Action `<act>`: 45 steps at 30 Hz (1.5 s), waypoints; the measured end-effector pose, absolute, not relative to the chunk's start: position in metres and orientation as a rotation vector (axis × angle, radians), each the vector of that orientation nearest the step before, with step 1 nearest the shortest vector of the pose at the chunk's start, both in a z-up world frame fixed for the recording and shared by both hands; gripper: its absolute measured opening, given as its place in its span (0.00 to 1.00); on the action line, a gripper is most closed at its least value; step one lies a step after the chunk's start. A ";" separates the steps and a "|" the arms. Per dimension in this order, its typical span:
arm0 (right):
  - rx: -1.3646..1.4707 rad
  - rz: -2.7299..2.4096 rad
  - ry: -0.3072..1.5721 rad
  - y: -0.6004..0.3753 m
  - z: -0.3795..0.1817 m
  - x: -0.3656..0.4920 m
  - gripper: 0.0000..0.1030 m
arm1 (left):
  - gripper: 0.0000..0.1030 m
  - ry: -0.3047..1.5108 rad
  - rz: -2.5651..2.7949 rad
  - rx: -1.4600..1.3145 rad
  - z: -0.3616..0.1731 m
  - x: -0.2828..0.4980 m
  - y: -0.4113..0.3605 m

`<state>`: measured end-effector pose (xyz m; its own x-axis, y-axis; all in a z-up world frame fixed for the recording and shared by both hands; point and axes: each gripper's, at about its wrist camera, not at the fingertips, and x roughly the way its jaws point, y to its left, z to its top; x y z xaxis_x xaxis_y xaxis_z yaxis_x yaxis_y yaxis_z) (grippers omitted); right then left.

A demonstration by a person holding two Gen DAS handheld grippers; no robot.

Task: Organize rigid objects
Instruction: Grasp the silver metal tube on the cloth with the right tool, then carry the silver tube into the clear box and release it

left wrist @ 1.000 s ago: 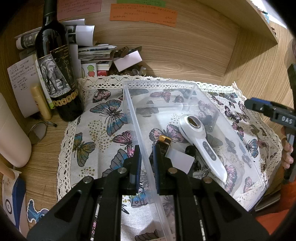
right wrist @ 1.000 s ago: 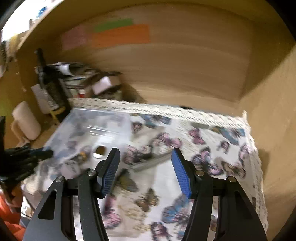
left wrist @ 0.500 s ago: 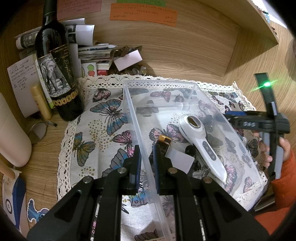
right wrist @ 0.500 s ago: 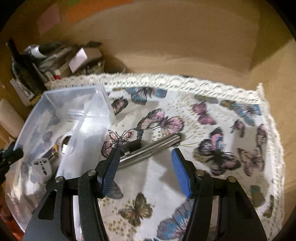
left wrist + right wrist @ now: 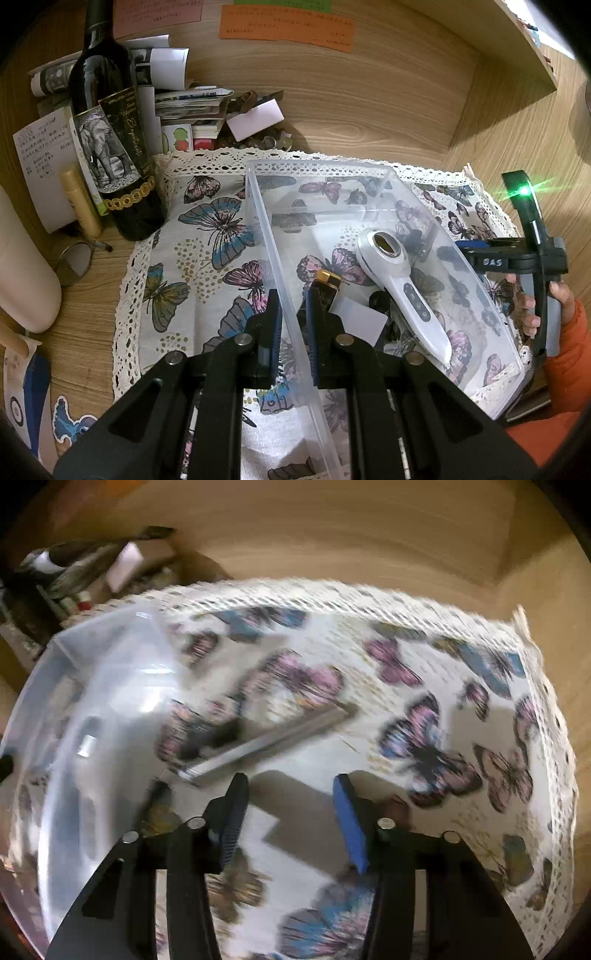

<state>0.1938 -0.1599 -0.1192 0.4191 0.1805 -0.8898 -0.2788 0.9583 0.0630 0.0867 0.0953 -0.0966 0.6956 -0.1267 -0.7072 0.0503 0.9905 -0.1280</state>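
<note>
My left gripper (image 5: 292, 314) is shut on the left wall of a clear plastic bin (image 5: 273, 258) that stands on a butterfly-print cloth. Inside the bin lie a white handheld device (image 5: 402, 284), a black and gold item (image 5: 327, 280) and a white card (image 5: 356, 321). My right gripper (image 5: 291, 805) is open and empty, low over the cloth, just in front of a long silver metal bar (image 5: 266, 742) that lies beside the bin (image 5: 92, 686). It also shows at the right edge of the left wrist view (image 5: 517, 258).
A dark wine bottle (image 5: 110, 140) stands at the cloth's far left corner, with stacked papers and small items (image 5: 207, 107) behind it. A small round mirror (image 5: 75, 258) and a cream cylinder (image 5: 26, 273) lie left. Wooden walls close the back and right.
My right gripper has moved down and forward toward the silver bar, still open. My left gripper has kept its hold on the bin wall without moving.
</note>
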 end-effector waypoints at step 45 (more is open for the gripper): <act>-0.096 0.348 0.753 -0.141 -0.016 0.137 0.14 | 0.11 0.797 -0.094 -0.101 -0.095 0.089 0.096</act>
<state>0.1373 -0.1413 -0.0156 0.6756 0.2749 -0.6841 -0.3428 0.9386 0.0386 0.0888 0.0961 -0.0951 0.6948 -0.1219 -0.7088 0.0456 0.9910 -0.1258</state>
